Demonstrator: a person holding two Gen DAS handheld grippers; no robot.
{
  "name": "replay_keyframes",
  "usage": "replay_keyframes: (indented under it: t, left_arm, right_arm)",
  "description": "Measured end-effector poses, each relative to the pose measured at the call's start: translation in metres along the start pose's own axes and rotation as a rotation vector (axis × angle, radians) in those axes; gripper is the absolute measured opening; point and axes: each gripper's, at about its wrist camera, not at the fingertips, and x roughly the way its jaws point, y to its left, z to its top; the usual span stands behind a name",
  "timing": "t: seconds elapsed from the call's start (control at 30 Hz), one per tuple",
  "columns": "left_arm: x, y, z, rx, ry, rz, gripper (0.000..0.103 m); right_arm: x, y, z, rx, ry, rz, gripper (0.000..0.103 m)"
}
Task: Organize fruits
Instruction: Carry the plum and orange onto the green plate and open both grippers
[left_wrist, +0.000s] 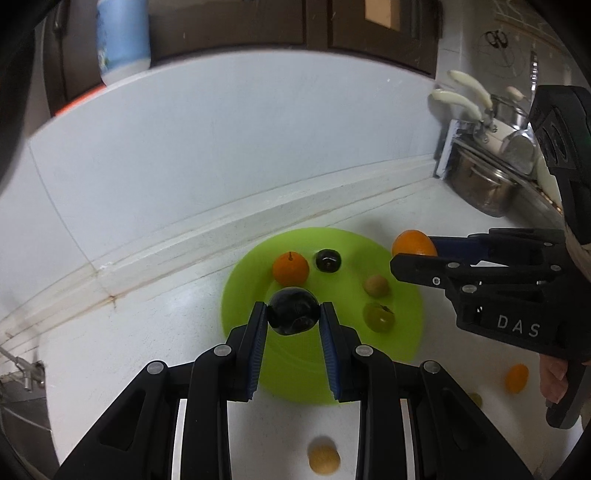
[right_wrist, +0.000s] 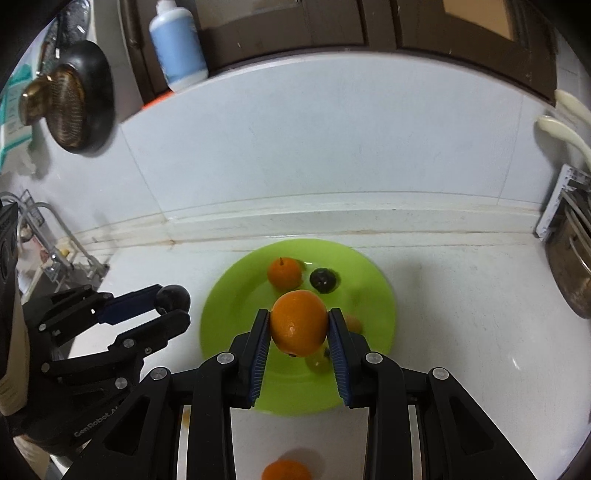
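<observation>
Left claw (left_wrist: 293, 317) pinches dark plum (left_wrist: 293, 311) between fingertips.

A white countertop (right_wrist: 461, 295) meets a pale tiled wall (right_wrist: 314, 147). At eleven o'clock in the right wrist view a blue-and-white bottle (right_wrist: 179, 48) stands on a ledge; a dark round brush (right_wrist: 74, 99) hangs at ten. At two o'clock in the left wrist view sits a steel pot (left_wrist: 480, 181) with cream-handled utensils (left_wrist: 465, 99) above.
</observation>
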Motion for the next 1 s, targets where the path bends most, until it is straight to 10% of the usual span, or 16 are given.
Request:
replay_keyframes:
  t: [1.0]
  left_arm:
    - [0.064,0.015,0.013,-0.027,0.105,0.016,0.039]
  right_arm:
    - [0.066,-0.013,0.013,-0.014,0.085,-0.031,0.035]
